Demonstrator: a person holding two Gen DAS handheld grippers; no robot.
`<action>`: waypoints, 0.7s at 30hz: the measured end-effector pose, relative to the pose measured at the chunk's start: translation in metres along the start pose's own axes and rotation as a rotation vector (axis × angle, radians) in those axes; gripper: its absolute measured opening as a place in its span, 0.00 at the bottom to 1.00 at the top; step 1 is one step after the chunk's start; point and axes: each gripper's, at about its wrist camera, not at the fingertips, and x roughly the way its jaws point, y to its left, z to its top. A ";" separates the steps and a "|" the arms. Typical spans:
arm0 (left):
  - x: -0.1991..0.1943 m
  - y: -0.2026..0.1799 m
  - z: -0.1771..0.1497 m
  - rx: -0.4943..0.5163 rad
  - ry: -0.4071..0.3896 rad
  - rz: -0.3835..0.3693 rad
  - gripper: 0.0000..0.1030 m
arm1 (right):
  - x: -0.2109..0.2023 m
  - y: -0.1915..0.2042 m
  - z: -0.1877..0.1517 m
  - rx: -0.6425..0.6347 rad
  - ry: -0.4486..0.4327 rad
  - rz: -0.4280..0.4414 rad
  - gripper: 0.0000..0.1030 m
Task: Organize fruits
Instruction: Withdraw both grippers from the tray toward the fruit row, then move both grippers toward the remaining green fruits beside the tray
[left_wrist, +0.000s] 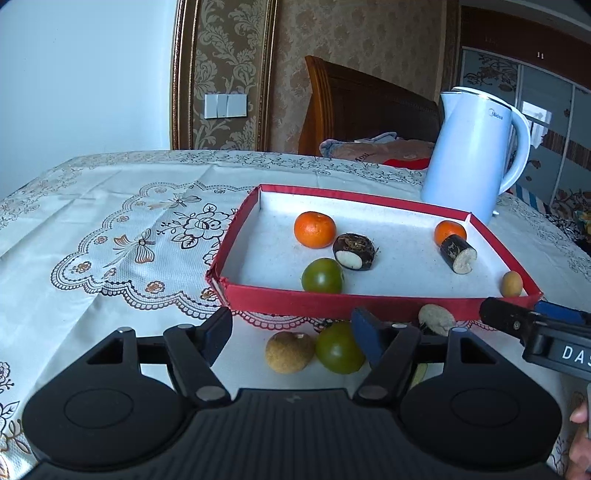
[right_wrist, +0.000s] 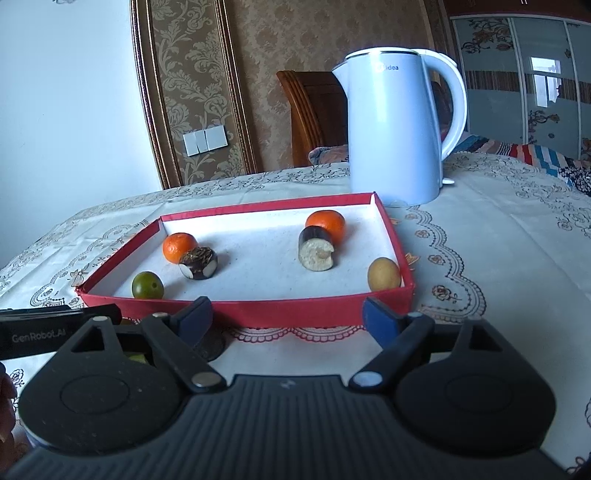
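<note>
A red tray holds two oranges, two dark sugarcane pieces, a green fruit and a small tan fruit. In front of the tray on the cloth lie a tan fruit, a green fruit and a cut piece. My left gripper is open, fingers either side of those two fruits. My right gripper is open and empty before the tray's front wall.
A white kettle stands behind the tray's right corner. The table has a patterned cloth. The right gripper's body shows at the left view's right edge; the left gripper's body at the right view's left.
</note>
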 end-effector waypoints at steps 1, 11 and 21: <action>0.000 0.004 0.000 0.006 0.005 -0.001 0.69 | 0.001 0.000 0.000 -0.001 0.010 0.006 0.86; -0.005 0.029 -0.003 0.025 0.027 0.016 0.75 | 0.004 0.000 -0.001 0.002 0.028 0.008 0.86; 0.004 0.012 -0.009 0.136 0.072 0.038 0.75 | 0.005 0.000 -0.001 0.005 0.032 0.010 0.86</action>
